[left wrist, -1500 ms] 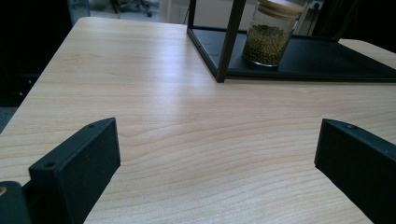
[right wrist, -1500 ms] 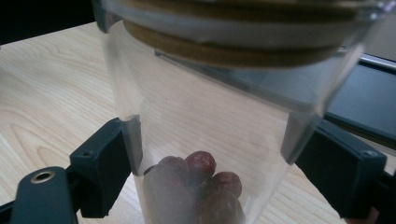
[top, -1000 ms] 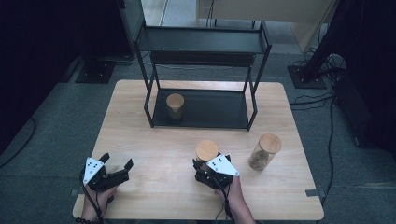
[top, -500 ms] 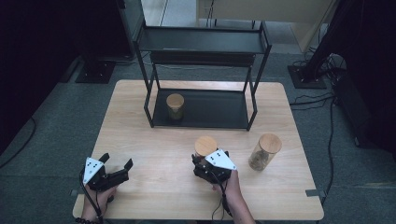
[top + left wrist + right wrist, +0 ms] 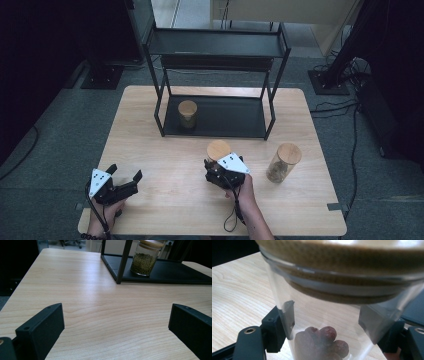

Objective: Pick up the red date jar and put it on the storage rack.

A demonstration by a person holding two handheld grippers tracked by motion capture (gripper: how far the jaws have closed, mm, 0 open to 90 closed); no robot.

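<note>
Glass jar [image 5: 324, 322] with wooden lid [image 5: 219, 148], red round pieces at bottom, sits between jaws of right claw [image 5: 214, 170], both pads pressed on the glass wall: clamped. In high view, jar stands on surface [image 5: 180, 165] just in front of the black rack [image 5: 215, 47], mid-surface, slightly right of centre. Jar body mostly hidden under claw and grey plate from above; just lid visible. In right gripper view, lid cut off at top, jar base cut off below, contents blurred through glass; whether jar rests on surface or is lifted cannot be told.

Left claw [image 5: 125, 175] near front left edge of surface, jaws wide apart, nothing between, bare wood in left gripper view.

Second jar [image 5: 187, 114] with greenish grains on rack's bottom shelf. Third jar [image 5: 282, 162] stands right of the held one, well apart, contents hard to make out.
</note>
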